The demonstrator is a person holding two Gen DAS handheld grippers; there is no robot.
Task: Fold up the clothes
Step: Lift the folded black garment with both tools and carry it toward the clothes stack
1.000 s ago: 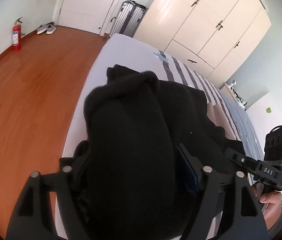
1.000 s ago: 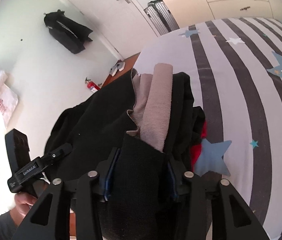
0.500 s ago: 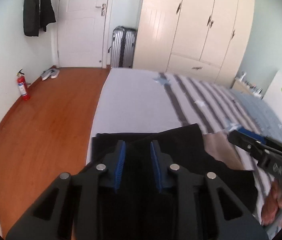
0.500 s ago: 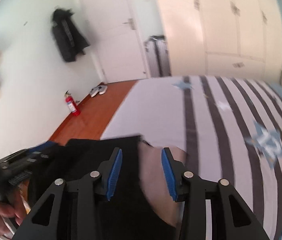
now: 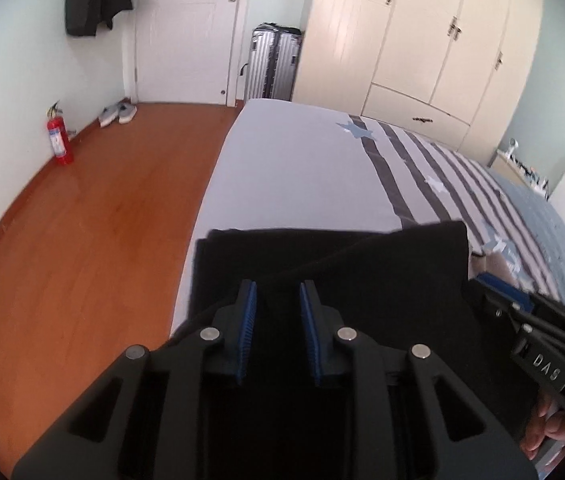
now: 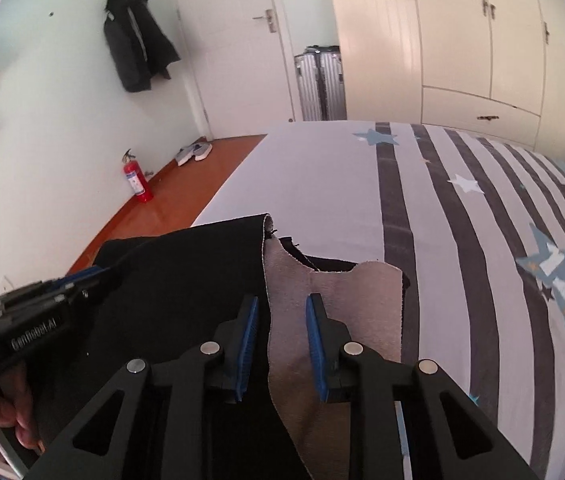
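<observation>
A black garment (image 5: 362, 272) with a grey-beige fleece lining (image 6: 346, 300) lies at the near corner of the bed. It is spread flat, with one flap turned back so the lining shows. My left gripper (image 5: 276, 296) stands over the black cloth, its blue pads apart with the cloth between them. My right gripper (image 6: 282, 308) stands over the edge where black cloth (image 6: 202, 264) meets lining, its pads also apart around the cloth. Each gripper shows in the other's view: the right one (image 5: 522, 320), the left one (image 6: 42, 308).
The bed (image 5: 302, 168) has a white and grey striped sheet with stars (image 6: 462, 216). Wooden floor (image 5: 82, 220) lies to the left, with a red fire extinguisher (image 5: 58, 140), shoes (image 5: 118, 114), a silver suitcase (image 5: 272, 64), a door and wardrobes (image 5: 422, 40) beyond.
A second ago the garment was bunched up high in both grippers. It is now lowered and spread flat on the bed, and both grippers' pads are closer together than a second ago.
</observation>
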